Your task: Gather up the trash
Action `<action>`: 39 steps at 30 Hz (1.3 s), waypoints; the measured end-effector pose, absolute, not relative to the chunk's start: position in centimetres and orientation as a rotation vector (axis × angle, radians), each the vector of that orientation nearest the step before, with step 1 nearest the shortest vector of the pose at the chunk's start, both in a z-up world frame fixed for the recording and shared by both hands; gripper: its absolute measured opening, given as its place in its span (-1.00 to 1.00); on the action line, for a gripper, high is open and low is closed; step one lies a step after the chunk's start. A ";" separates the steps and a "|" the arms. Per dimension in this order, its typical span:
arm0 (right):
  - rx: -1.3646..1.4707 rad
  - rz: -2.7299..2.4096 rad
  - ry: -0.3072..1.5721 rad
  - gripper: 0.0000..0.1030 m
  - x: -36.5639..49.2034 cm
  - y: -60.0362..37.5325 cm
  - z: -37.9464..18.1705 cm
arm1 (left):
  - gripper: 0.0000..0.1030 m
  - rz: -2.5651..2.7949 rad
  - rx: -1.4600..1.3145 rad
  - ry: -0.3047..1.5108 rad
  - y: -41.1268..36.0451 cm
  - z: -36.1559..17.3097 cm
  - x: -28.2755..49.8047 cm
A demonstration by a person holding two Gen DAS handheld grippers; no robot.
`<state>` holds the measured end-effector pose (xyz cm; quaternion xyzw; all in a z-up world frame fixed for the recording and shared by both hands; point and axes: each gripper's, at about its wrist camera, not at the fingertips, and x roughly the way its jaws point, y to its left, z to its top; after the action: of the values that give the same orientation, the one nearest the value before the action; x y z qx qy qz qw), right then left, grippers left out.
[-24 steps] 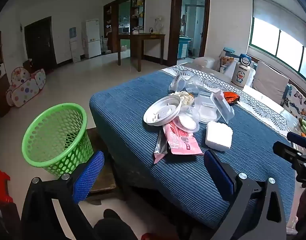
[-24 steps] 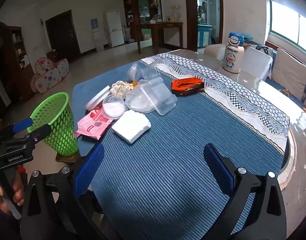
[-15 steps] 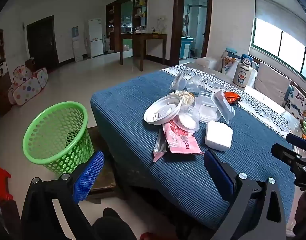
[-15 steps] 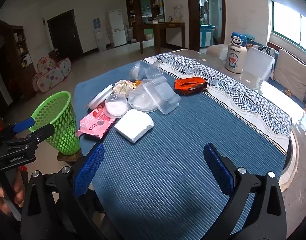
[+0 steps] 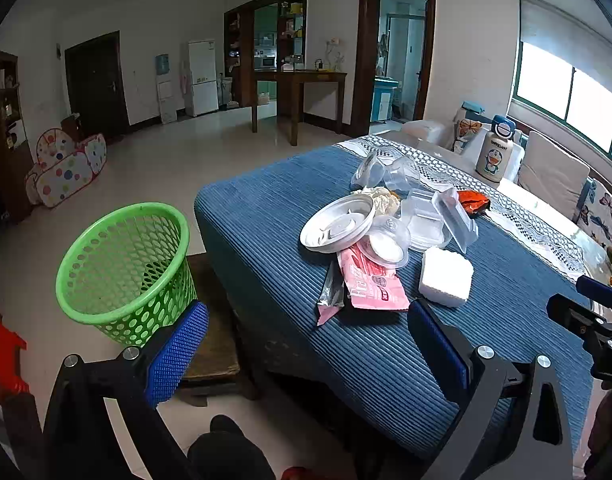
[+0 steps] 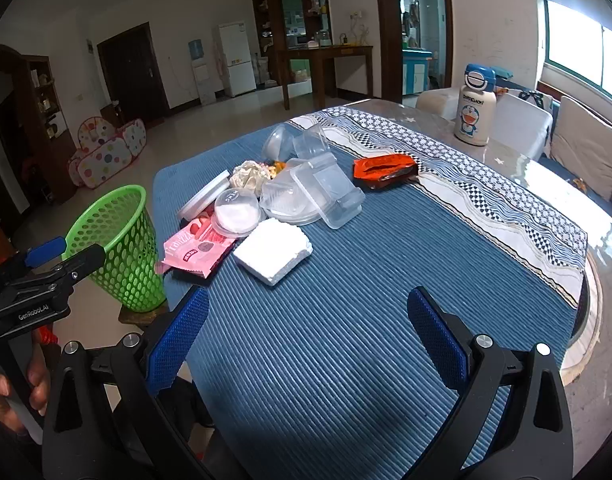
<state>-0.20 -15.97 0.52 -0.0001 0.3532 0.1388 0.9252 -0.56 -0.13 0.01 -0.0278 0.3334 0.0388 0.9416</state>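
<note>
Both jaws stand wide apart with nothing between them: the left gripper (image 5: 307, 344) hangs over the table's near corner, the right gripper (image 6: 307, 338) over the bare blue cloth (image 6: 345, 340) further along the near edge. The trash lies in a heap towards the far left corner of the table (image 6: 601, 264): a white foam block (image 6: 272, 254) nearest, just beside a pink wrapper (image 6: 194, 252), then a round white lid (image 5: 337, 229), clear plastic boxes (image 6: 325, 194) and a crumpled tissue (image 6: 250, 174). An orange packet (image 6: 383, 170) lies apart, at the patterned runner's edge. A green basket (image 5: 124, 270) stands on the floor beside the table's left edge. A cartoon bottle (image 6: 474, 106) stands at the far edge.
</note>
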 end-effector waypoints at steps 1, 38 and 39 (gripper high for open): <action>-0.001 0.284 0.724 0.91 -0.2 -16.0 0.5 | 0.88 0.080 -0.057 0.680 -0.1 0.0 -0.5; -0.007 0.282 0.739 0.91 0.1 -15.8 0.2 | 0.88 0.097 -0.081 0.712 0.7 -0.7 0.0; -0.008 0.283 0.740 0.91 0.1 -15.8 0.2 | 0.88 0.098 -0.082 0.713 0.8 -0.7 0.1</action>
<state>0.13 -15.75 0.24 -0.0038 0.3604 0.1376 0.9226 0.09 0.78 -0.71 -0.0399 0.3485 0.0480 0.9352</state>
